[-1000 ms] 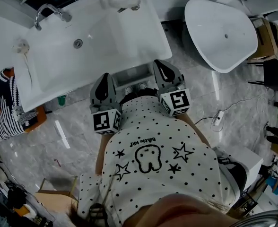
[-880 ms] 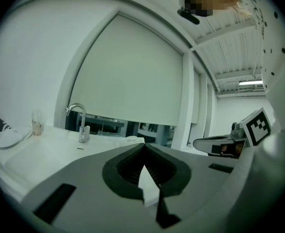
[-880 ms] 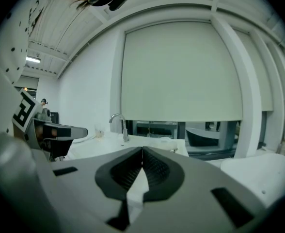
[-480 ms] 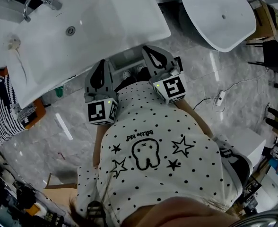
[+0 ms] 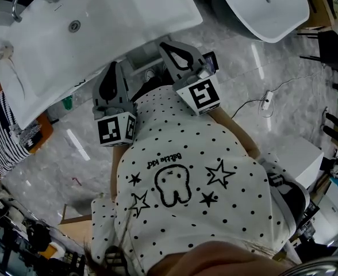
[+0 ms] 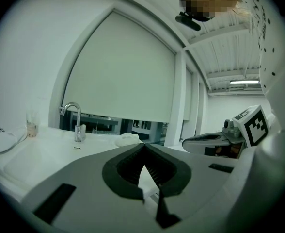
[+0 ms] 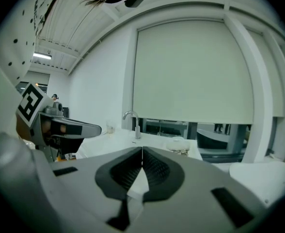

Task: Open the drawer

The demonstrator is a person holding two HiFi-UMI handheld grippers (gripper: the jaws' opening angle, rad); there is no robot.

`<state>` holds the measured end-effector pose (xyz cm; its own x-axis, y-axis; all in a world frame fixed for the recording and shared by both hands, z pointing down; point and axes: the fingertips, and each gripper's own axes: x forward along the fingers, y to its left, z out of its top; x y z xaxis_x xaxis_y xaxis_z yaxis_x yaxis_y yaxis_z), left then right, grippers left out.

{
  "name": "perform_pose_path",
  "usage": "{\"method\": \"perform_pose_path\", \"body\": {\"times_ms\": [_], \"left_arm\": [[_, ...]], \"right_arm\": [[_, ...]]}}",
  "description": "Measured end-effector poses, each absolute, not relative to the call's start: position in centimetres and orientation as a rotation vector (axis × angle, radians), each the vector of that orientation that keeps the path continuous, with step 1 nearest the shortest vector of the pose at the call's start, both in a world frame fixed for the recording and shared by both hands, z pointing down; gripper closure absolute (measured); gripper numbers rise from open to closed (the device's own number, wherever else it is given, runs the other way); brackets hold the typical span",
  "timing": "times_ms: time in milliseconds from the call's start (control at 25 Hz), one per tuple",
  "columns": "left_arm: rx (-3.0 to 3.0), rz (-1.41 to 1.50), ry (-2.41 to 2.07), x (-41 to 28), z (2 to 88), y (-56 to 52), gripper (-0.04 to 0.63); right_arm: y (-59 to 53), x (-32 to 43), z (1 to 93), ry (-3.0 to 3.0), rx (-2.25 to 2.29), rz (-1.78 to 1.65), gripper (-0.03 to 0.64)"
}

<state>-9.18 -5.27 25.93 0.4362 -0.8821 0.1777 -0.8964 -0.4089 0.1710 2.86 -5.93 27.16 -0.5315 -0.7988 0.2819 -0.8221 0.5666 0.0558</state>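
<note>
1. Head view, step in hand: both tools are at the cabinet front, no hold taken yet. Left gripper has its jaws pressed together at the tips, nothing betw. them. Right gripper is the same, tips touching and empty.
2. Drawer sits under the counter's front edge, betw. the two grippers. It looks part-way out w/ small round bits inside. No handle shows, so I can't tell what there is to grab.
3. To do it well, I'd say: spread one gripper first, since closed tips can't pinch a lip. Take the front edge near its middle and pull straight back and level so the box doesn't jam. The body is v. close to the front, so step back to leave room. Keep the other gripper clear of the counter overhang.
4. Materials, nearest first: shirt is soft cloth w/ dots, stars and a tooth print, and it hides the hands.
5. Grippers are hard grey plastic w/ ribbed black pads and a marker cube on each.
6. Drawer is pale, boxy and smooth-sided.
7. Counter is glossy white, moulded in one w/ the basin. Tap is curved chrome.
8. Farthest: floor is shiny grey marble-look tile, and blind is matte, pale and flat.
</note>
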Motion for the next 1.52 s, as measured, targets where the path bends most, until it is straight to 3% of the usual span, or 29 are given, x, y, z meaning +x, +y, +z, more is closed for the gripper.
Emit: {"method": "perform_pose_path", "body": {"times_ms": [1520], "left_arm": [[2.455, 0.073, -1.528, -8.8, 25.7, -6.3, 0.591]], "right_arm": [[-6.4, 4.0, 26.9, -2.499, 1.404, 0.129, 0.601]]}}
